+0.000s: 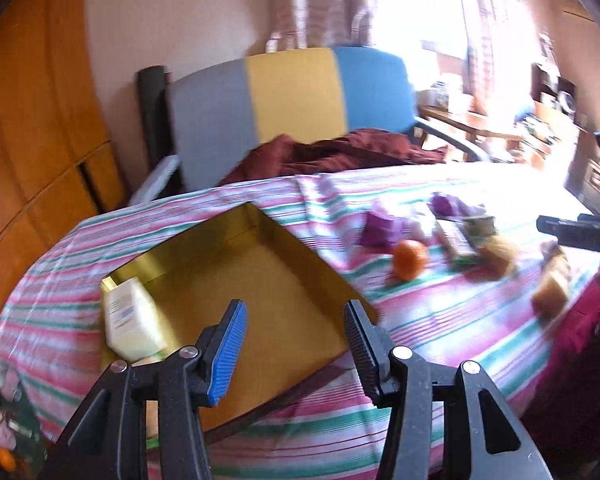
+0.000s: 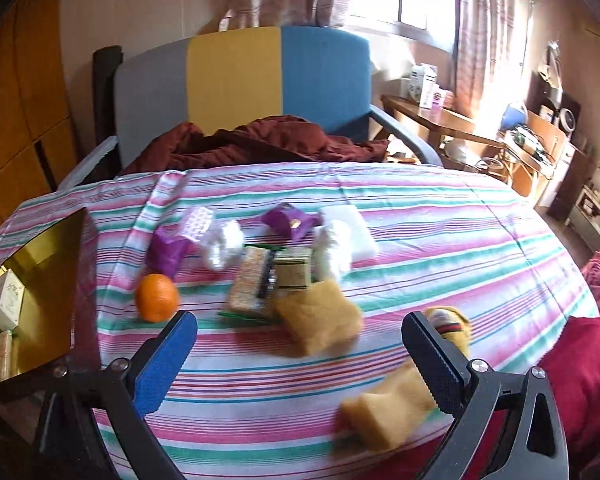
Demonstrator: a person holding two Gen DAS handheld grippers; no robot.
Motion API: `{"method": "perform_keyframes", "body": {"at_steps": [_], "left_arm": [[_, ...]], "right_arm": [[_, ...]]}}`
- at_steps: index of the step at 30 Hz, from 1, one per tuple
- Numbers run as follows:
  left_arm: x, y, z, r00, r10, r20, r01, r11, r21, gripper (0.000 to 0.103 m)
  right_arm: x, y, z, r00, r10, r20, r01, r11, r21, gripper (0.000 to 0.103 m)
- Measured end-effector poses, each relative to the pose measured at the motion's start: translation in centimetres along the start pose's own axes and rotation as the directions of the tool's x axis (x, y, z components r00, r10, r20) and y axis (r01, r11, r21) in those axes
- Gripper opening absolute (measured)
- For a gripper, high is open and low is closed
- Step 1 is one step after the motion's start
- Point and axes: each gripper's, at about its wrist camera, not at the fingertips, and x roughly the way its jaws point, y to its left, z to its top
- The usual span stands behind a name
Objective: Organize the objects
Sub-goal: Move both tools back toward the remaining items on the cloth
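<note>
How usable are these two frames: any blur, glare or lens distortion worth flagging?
Left wrist view: window glare washes out the upper right, and the orange and nearby items are smeared by motion. Right wrist view: sharper, though the sponges near the gripper are blurred. Both views: fisheye bends the striped tablecloth.

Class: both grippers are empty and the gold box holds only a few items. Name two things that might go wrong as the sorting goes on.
1. The orange is round and lies loose on the cloth; a nudge from a finger may send it rolling away.
2. The gold box seems to overhang the table's near edge, so pressing into it may tip it.
</note>
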Motion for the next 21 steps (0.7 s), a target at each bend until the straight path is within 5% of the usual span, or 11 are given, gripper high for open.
{"method": "perform_keyframes", "body": {"at_steps": [5, 9, 21], "left_arm": [[1.9, -3.0, 1.4, 0.996, -0.085, -0.036, 0.086, 0.995, 0.042, 0.051], [4.4, -4.7, 2.8, 0.975, -0.190, -0.113, 0.192, 0.981, 0.006, 0.051], [12.8, -9.2, 5.9, 0.943, -0.227, -0.243, 0.244, 0.969, 0.041, 0.074]], "right_arm": [[0.2, -5.0, 0.1, 0.996, -0.085, -0.025, 0.087, 0.995, 0.053, 0.103], [1.1, -8.1, -0.2, 0.997, -0.025, -0.076, 0.038, 0.984, 0.176, 0.103], [1.2, -9.2, -0.7, 0.994, 0.099, -0.037, -0.085, 0.960, 0.267, 0.103]]}}
